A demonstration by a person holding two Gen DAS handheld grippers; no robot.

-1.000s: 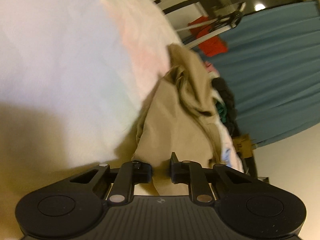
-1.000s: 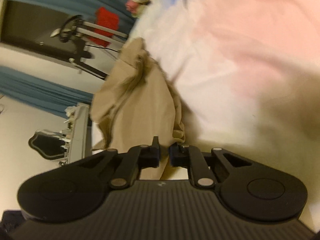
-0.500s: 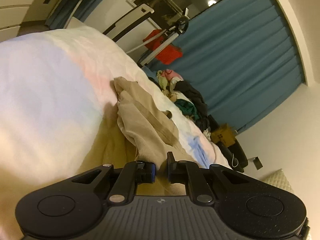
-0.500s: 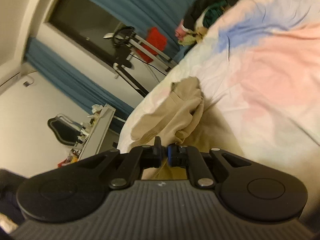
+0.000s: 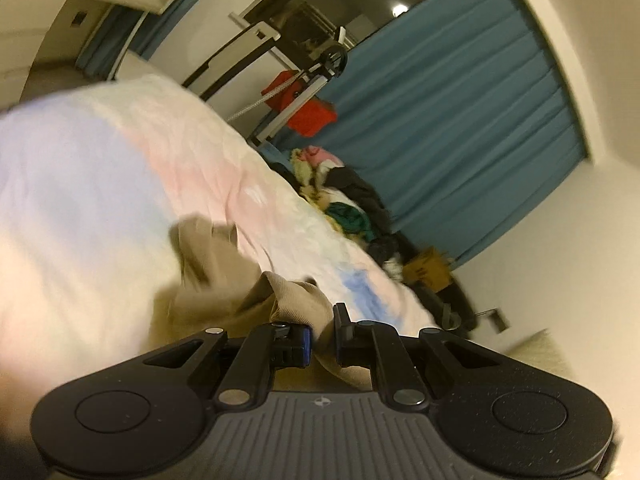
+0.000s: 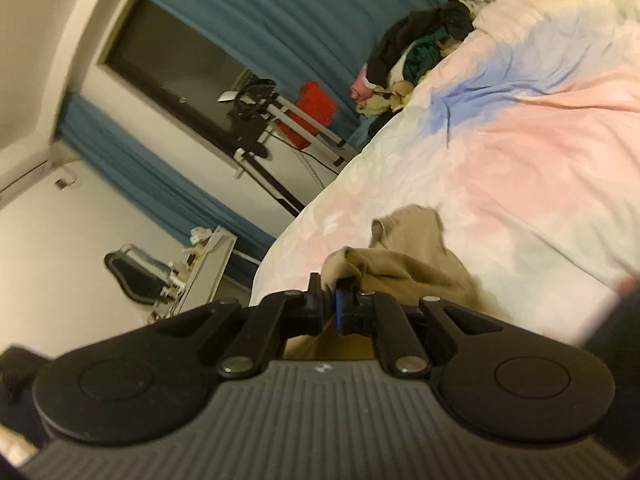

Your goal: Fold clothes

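Observation:
A tan garment (image 5: 224,268) lies bunched on the pastel bedspread (image 5: 100,184). My left gripper (image 5: 322,334) is shut on a fold of its edge, the cloth passing between the jaws. In the right wrist view the same tan garment (image 6: 412,260) trails away over the bedspread (image 6: 540,140), and my right gripper (image 6: 329,300) is shut on another bunched edge of it. Both views are tilted and blurred. The part of the garment under the grippers is hidden.
A pile of mixed clothes (image 5: 344,200) sits at the far end of the bed, also in the right wrist view (image 6: 412,52). Beyond stand blue curtains (image 5: 460,120), an exercise machine with a red cloth (image 5: 308,108), and a cardboard box (image 5: 428,268).
Both grippers have lifted and tilted up, so the room now fills the views. The garment has been pulled closer and bunches at the jaws. Both stay shut on it.

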